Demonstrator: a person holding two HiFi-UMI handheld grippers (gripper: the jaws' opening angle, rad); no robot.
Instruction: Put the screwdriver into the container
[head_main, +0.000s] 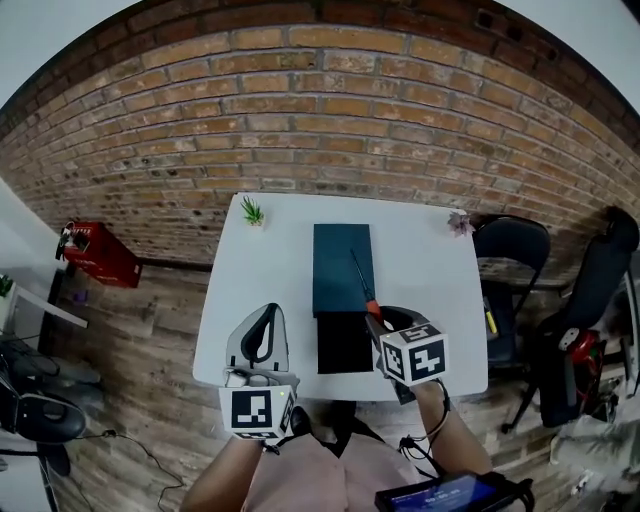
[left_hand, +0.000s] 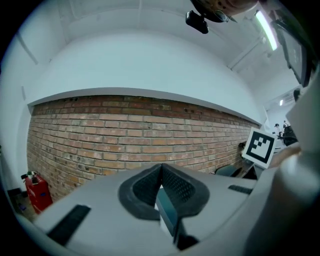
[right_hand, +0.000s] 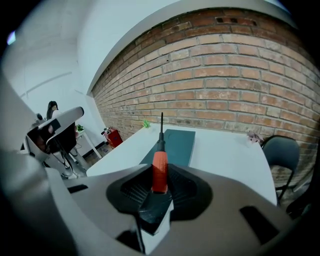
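A long dark teal container (head_main: 342, 268) lies in the middle of the white table (head_main: 430, 290), with a black rectangular part (head_main: 345, 342) at its near end. My right gripper (head_main: 373, 320) hovers at the container's near right corner, shut on the red handle of a screwdriver (head_main: 368, 300). The thin black shaft points away over the lid. In the right gripper view the screwdriver (right_hand: 160, 167) stands between the pads of the right gripper (right_hand: 160, 176), above the container (right_hand: 176, 145). My left gripper (head_main: 267, 310) (left_hand: 161, 170) is left of the container, jaws together and empty, pointing at the brick wall.
A small green plant (head_main: 252, 211) stands at the far left table corner and a small pinkish one (head_main: 459, 222) at the far right. A black chair (head_main: 510, 260) is right of the table. A red box (head_main: 98, 252) sits on the floor at left.
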